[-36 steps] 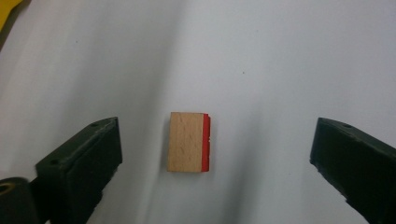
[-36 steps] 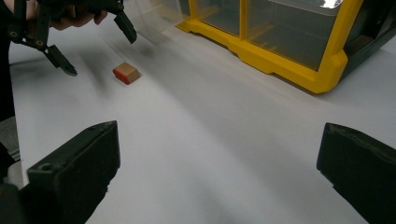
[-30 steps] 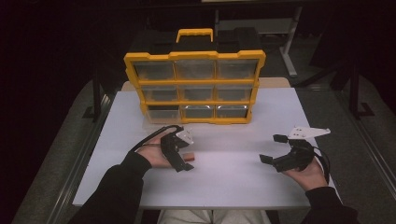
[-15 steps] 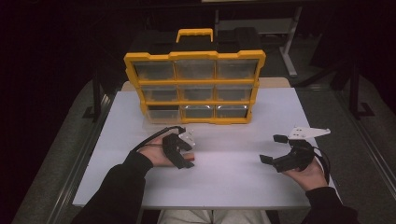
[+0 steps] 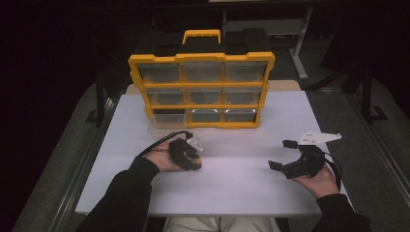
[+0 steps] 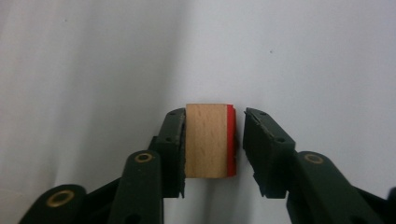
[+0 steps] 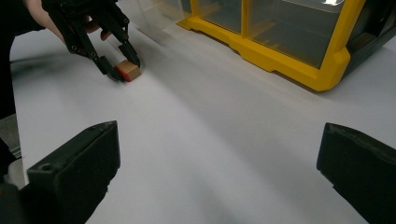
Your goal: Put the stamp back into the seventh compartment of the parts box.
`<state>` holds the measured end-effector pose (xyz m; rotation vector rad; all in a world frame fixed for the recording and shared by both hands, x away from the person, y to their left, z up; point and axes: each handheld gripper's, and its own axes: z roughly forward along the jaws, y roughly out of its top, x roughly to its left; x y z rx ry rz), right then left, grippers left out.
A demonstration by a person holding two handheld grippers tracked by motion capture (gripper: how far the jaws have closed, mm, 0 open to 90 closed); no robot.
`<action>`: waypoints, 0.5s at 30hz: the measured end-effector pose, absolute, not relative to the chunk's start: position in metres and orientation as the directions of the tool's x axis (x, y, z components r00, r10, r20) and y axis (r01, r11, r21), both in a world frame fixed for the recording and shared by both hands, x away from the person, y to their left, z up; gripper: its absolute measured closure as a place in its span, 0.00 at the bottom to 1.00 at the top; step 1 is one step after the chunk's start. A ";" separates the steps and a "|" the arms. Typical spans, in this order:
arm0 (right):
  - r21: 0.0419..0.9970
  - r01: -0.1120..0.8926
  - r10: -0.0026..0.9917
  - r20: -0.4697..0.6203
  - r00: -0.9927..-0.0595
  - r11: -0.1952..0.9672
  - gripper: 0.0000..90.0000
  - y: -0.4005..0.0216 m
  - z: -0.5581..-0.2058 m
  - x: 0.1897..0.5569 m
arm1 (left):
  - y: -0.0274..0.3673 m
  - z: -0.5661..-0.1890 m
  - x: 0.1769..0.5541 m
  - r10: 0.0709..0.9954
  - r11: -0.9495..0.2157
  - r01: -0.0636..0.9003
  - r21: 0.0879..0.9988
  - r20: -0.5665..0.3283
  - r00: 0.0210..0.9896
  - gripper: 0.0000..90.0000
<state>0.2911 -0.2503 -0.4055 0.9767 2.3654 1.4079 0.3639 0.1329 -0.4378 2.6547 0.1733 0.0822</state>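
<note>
The left gripper bracketed a red-faced wooden block on the white bench, its jaws not quite closed, apparently poised to grip, while the right gripper waited apart, jaws spread wide.

We see a small wooden block, pale beech in colour with one face painted red, lying flat on the white desk. We locate it in front of the yellow drawer organiser, off that organiser's lower left corner and well apart from it. Its red face is upright at one side; its unpainted top shows fine grain.
</note>
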 end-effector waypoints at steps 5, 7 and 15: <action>0.844 0.430 0.641 0.141 -0.755 0.321 0.00 -0.250 -0.406 0.291 | 0.134 -0.437 0.365 0.133 -0.878 0.111 0.465 0.014 0.991 0.73; 0.844 0.431 0.642 0.141 -0.754 0.321 0.00 -0.250 -0.406 0.291 | 0.134 -0.437 0.364 0.131 -0.879 0.109 0.464 0.016 0.991 0.73; 0.847 0.428 0.646 0.139 -0.751 0.316 0.00 -0.251 -0.405 0.290 | 0.130 -0.428 0.363 0.113 -0.890 0.088 0.447 0.030 0.993 0.73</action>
